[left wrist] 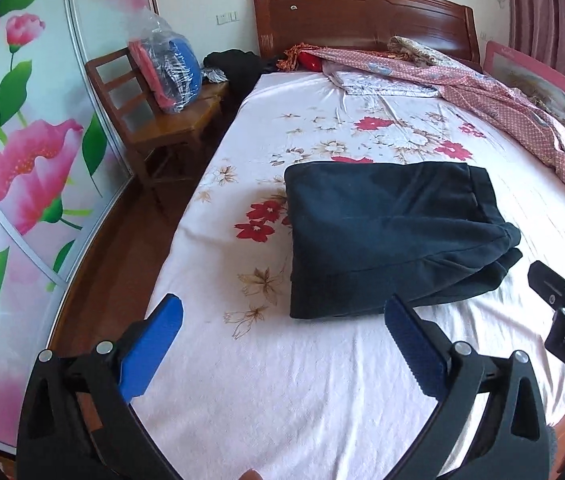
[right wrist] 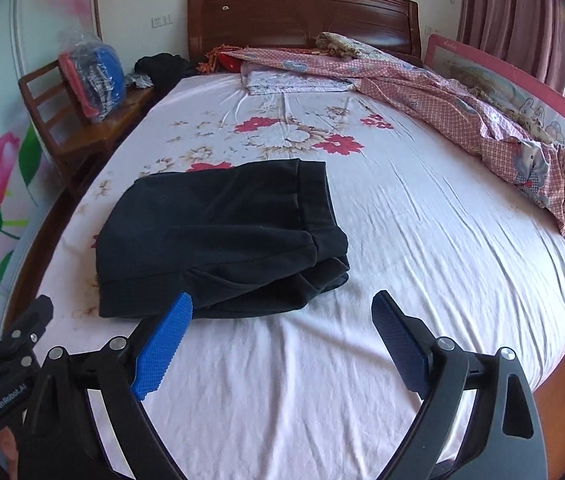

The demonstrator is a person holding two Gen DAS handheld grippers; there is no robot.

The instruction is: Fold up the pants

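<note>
Lying folded near the bed's (left wrist: pixel 322 380) left edge, the pants (left wrist: pixel 394 236) are free; both grippers, left (left wrist: pixel 282 332) and right (right wrist: pixel 282 320), hover wide, holding nothing. A plastic bag (left wrist: pixel 166 68) with clothes sits on the chair (left wrist: pixel 162 128).

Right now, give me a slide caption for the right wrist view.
Open right hand-held gripper hovers before the folded dark pants on the floral bed sheet.

Dark pants (left wrist: pixel 394 236) — folded, flat on bed.
</note>
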